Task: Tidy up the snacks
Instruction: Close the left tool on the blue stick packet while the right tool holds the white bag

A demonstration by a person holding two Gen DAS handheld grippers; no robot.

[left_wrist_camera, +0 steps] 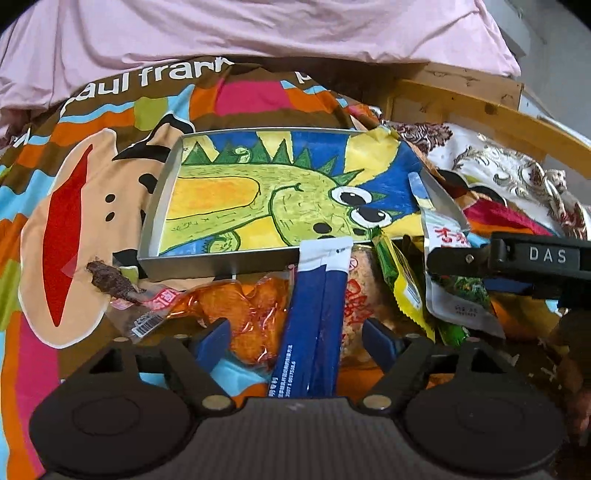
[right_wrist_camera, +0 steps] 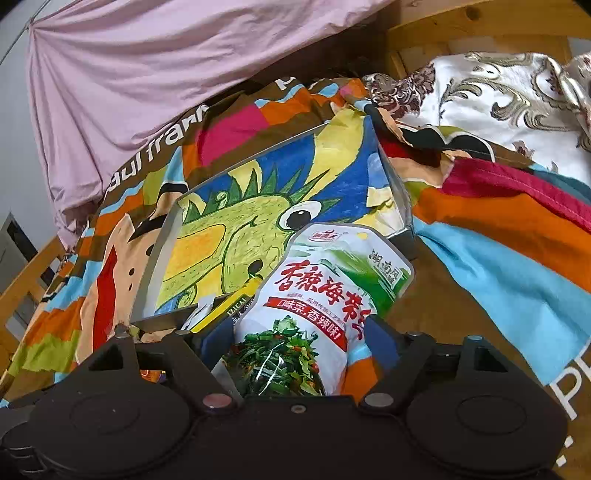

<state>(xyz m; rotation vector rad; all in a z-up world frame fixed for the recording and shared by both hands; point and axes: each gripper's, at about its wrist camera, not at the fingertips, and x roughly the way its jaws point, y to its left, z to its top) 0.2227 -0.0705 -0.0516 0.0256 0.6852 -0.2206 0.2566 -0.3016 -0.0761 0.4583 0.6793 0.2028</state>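
A shallow metal tray with a green dinosaur drawing on its floor lies on the bedspread. In front of it is a heap of snack packets. My left gripper is open over the heap, with a long blue packet lying between its fingers, clear of both pads. An orange vacuum-packed snack lies under its left finger. My right gripper is shut on a white and green seaweed pouch, whose top leans over the tray's near corner. The right gripper also shows at the right of the left wrist view.
The heap also holds a dark jerky packet, a yellow packet and a pale crumbly snack. A colourful cartoon bedspread covers the bed, with pink fabric behind. A patterned white cloth and a wooden frame lie to the right.
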